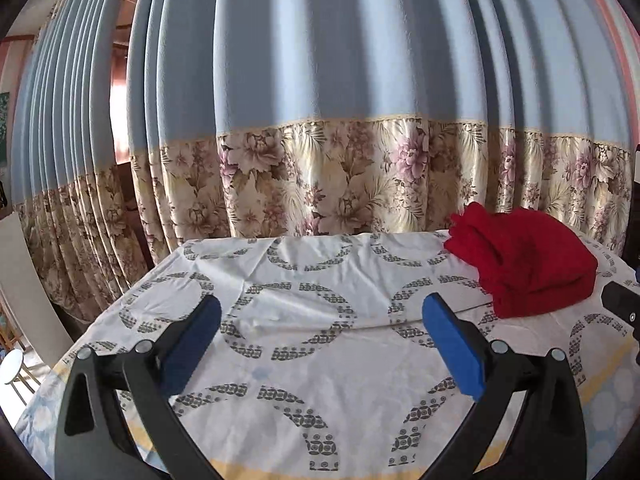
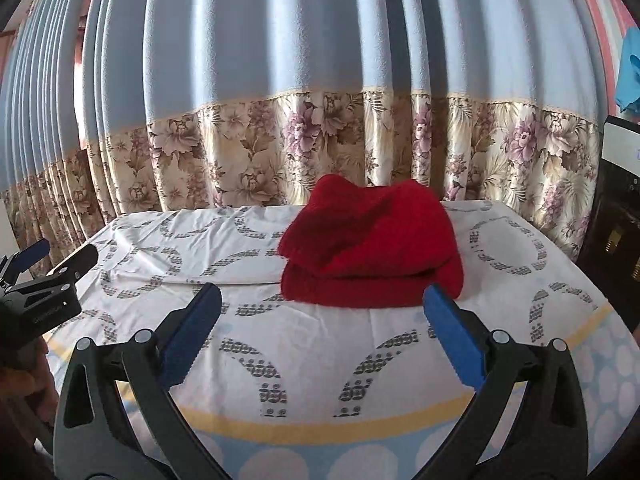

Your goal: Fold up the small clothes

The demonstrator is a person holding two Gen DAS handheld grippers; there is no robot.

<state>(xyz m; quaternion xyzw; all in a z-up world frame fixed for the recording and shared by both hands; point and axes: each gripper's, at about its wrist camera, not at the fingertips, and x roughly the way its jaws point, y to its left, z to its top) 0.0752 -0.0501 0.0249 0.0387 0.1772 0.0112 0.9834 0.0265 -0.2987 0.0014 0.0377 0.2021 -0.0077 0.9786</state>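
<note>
At the far left of the left wrist view, a white stool (image 1: 12, 364) is standing low by the frame edge, and blue curtains (image 1: 320, 48) with a floral lower band are hanging across the whole upper half. Below them, a table under a white patterned cloth (image 1: 304, 280) is filling the lower middle. The left gripper (image 1: 320, 326) is hovering over the bare cloth at the bottom centre, its blue-padded tongs spread wide and gripping nothing. To the right of centre, a folded red garment (image 1: 528, 264) is lying on the cloth near the table's far edge, apart from the gripper. At the right edge, a dark piece of the other gripper is peeking in.

At the left edge of the right wrist view, the left gripper (image 2: 60, 256) is showing again, tongs parted over the table's left side. Moving to the centre, the red garment (image 2: 372, 252) is sitting folded in layers on the patterned cloth (image 2: 160, 248), in front of the curtains (image 2: 320, 40). The right gripper (image 2: 322, 316) is hovering at bottom centre, tongs wide and empty, its right pad just in front of the garment's near edge. At the far right, a dark appliance (image 2: 620, 216) is standing beside the table.
</note>
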